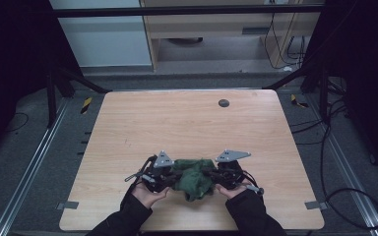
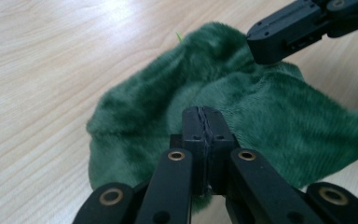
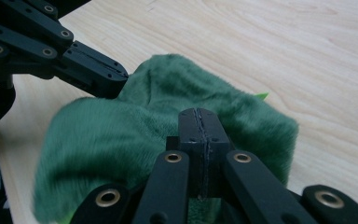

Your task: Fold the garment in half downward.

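Green plush cloth, bunched at the table's near edge between left gripper and right gripper, each clamped on an opposite side, apparently to lift or spread it.

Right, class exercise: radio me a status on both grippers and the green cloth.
Left gripper shut on green cloth. Right gripper shut on it too. Cloth bunched between them, near table front edge. Nothing in the way.

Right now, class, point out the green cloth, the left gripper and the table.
green cloth (image 1: pixel 195 178), high view, bunched middle
left gripper (image 2: pixel 204 122), left gripper view, closed jaw tips
table (image 1: pixel 177 118), high view, bare wooden top
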